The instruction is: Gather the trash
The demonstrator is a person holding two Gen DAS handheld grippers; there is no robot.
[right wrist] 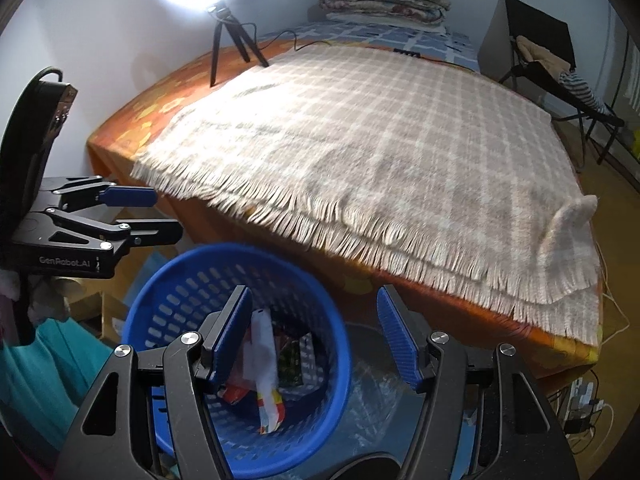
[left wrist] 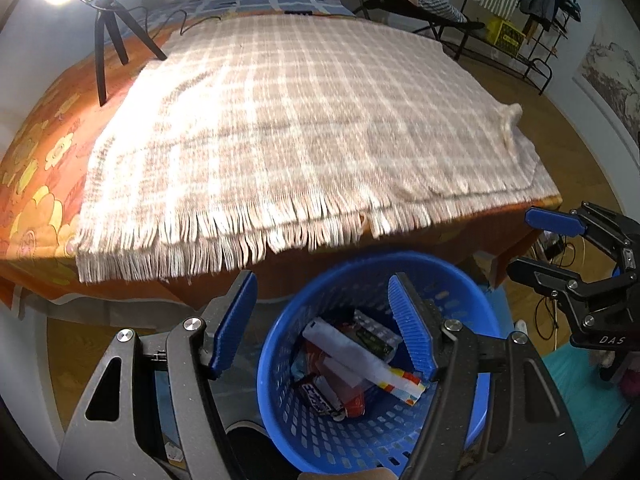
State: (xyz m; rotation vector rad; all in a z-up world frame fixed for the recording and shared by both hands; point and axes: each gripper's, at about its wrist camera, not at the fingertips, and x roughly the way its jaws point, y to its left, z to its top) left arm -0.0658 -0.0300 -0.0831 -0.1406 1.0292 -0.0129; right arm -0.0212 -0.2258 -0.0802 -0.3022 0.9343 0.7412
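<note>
A blue perforated basket [left wrist: 360, 436] stands on the floor in front of the bed and holds several wrappers [left wrist: 360, 364]; it also shows in the right wrist view [right wrist: 168, 304] with the wrappers [right wrist: 266, 364] inside. My left gripper [left wrist: 324, 328] is open and empty, hovering over the basket's left rim. My right gripper [right wrist: 316, 336] is open and empty above the basket's right rim. The right gripper also shows in the left wrist view [left wrist: 540, 248], and the left gripper shows in the right wrist view [right wrist: 160, 216].
A bed with a checked fringed blanket [left wrist: 304, 128] over an orange sheet [left wrist: 36, 184] fills the space behind the basket. A tripod lamp [left wrist: 106, 28] stands on the bed's far left. A chair [right wrist: 548, 68] and a clothes rack [left wrist: 532, 20] stand at right. Cables [right wrist: 588, 408] lie on the floor.
</note>
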